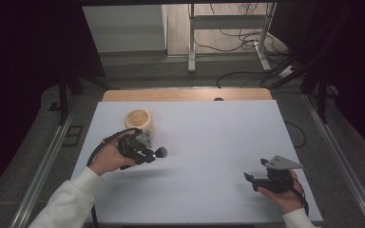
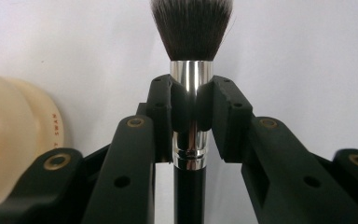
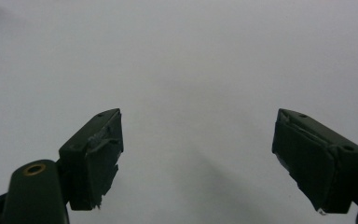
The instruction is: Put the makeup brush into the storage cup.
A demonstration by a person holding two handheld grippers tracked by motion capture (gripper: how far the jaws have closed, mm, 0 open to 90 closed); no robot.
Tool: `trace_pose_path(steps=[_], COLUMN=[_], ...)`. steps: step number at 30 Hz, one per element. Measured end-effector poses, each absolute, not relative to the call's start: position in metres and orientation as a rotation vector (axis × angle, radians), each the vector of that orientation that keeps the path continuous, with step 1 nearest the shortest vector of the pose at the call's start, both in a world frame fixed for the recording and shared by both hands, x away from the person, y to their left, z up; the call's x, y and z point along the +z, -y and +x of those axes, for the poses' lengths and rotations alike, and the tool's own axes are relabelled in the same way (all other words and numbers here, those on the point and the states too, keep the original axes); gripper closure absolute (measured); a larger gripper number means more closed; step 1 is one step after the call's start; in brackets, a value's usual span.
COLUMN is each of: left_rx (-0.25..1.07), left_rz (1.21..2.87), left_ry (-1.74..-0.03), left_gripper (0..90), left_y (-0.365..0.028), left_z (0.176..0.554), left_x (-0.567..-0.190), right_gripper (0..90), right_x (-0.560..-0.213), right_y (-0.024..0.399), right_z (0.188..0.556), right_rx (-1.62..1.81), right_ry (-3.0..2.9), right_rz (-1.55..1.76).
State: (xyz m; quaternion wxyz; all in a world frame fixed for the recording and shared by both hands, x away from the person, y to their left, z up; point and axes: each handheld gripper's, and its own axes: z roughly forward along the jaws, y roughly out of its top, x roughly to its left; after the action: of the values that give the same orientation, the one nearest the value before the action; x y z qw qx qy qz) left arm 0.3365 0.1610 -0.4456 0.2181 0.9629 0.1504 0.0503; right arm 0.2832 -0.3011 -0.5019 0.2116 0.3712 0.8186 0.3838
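Observation:
My left gripper (image 1: 148, 156) is shut on a makeup brush (image 2: 191, 74). Its pads clamp the shiny silver collar, the dark bristles stick out past the jaws and the black handle runs back between them. In the high view the brush head (image 1: 161, 152) points right, just above the white table (image 1: 209, 137). A pale wooden bowl (image 1: 139, 120) stands close behind the left hand, and its side (image 2: 18, 130) fills the left edge of the left gripper view. My right gripper (image 1: 250, 179) rests at the table's front right, jaws wide apart (image 3: 198, 158), nothing between them.
A strip of bare wood (image 1: 185, 94) shows along the table's far edge. Beyond it stand a metal frame (image 1: 228, 28) and loose cables (image 1: 247, 42) on the floor. Metal rails (image 1: 43, 166) run along both sides of the table.

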Motion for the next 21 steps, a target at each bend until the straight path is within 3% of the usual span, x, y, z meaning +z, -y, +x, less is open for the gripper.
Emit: trace_pose_path(steps=[21], left_rx=[0.179], left_rz=[2.423], left_ry=[-0.648], left_gripper=[71.7], left_y=[-0.183], left_z=[0.32], left_x=[-0.427], right_gripper=[17.1], right_x=[-0.502], right_y=[0.301], right_z=[0.283], right_rx=[1.066], right_ry=[-2.268], right_rz=[1.034])
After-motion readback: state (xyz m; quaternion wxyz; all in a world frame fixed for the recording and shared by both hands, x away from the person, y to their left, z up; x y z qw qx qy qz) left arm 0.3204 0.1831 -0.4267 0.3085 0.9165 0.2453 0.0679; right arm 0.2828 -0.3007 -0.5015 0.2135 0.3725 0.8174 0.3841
